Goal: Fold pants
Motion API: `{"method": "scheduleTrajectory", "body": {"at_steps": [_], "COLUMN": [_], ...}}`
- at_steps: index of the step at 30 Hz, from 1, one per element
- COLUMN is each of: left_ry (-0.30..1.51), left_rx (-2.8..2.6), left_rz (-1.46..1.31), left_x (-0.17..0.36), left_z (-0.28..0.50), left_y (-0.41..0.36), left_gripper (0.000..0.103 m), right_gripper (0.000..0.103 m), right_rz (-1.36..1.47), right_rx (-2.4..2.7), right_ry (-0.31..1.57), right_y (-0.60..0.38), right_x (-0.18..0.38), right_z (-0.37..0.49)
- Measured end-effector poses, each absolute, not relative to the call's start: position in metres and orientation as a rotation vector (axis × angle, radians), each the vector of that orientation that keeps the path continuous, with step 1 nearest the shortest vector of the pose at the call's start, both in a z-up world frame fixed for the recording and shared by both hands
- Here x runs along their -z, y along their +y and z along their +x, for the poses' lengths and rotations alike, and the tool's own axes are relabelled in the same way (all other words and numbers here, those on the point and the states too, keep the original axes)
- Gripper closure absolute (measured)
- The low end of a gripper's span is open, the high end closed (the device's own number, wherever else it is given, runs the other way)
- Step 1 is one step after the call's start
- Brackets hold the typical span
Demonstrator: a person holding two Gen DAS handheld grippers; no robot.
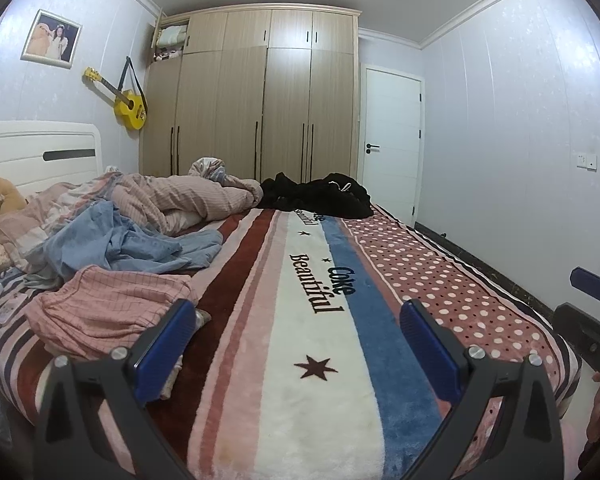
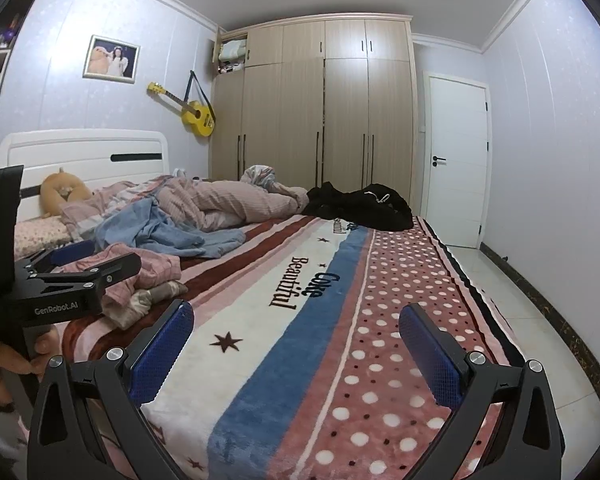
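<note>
Pink checked pants [image 1: 108, 300] lie crumpled on the left of the bed, also in the right wrist view [image 2: 148, 272]. Crumpled blue pants [image 1: 128, 244] lie behind them, also seen from the right [image 2: 172, 232]. A black garment [image 1: 320, 196] is heaped at the far end of the bed [image 2: 360, 204]. My left gripper [image 1: 300, 344] is open and empty above the striped blanket [image 1: 308, 380], its left finger beside the pink pants. My right gripper [image 2: 296, 348] is open and empty, to the right of the left one [image 2: 72, 276].
A rumpled pink duvet [image 1: 188, 200] and an orange plush toy [image 2: 60, 192] lie near the white headboard [image 1: 40, 152]. A wardrobe [image 1: 256, 96] and a white door [image 1: 392, 144] stand behind the bed. Tiled floor [image 2: 512, 300] runs along the right side.
</note>
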State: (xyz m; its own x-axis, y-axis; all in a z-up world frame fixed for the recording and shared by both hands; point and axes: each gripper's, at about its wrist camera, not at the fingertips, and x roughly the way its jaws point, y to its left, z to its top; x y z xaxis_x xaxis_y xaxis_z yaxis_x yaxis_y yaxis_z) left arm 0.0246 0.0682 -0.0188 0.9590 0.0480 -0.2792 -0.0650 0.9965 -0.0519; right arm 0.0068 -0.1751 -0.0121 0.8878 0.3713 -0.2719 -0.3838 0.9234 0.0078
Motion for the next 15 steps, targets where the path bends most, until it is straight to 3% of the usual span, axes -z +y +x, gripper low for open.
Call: {"method": "scheduleTrajectory", "body": {"at_steps": [15], "left_ry": [0.279], "left_rx": [-0.055], "left_rz": [-0.062], "left_x": [0.0189], "left_z": [0.0251], "left_y": [0.0675], "left_gripper": [0.001], "right_gripper": [0.001], "right_rz": [-0.044], "right_rx": [-0.395], "right_ry": [0.272], "right_y": [-0.1755], "right_x": [0.0104], "right_z": [0.0083]}}
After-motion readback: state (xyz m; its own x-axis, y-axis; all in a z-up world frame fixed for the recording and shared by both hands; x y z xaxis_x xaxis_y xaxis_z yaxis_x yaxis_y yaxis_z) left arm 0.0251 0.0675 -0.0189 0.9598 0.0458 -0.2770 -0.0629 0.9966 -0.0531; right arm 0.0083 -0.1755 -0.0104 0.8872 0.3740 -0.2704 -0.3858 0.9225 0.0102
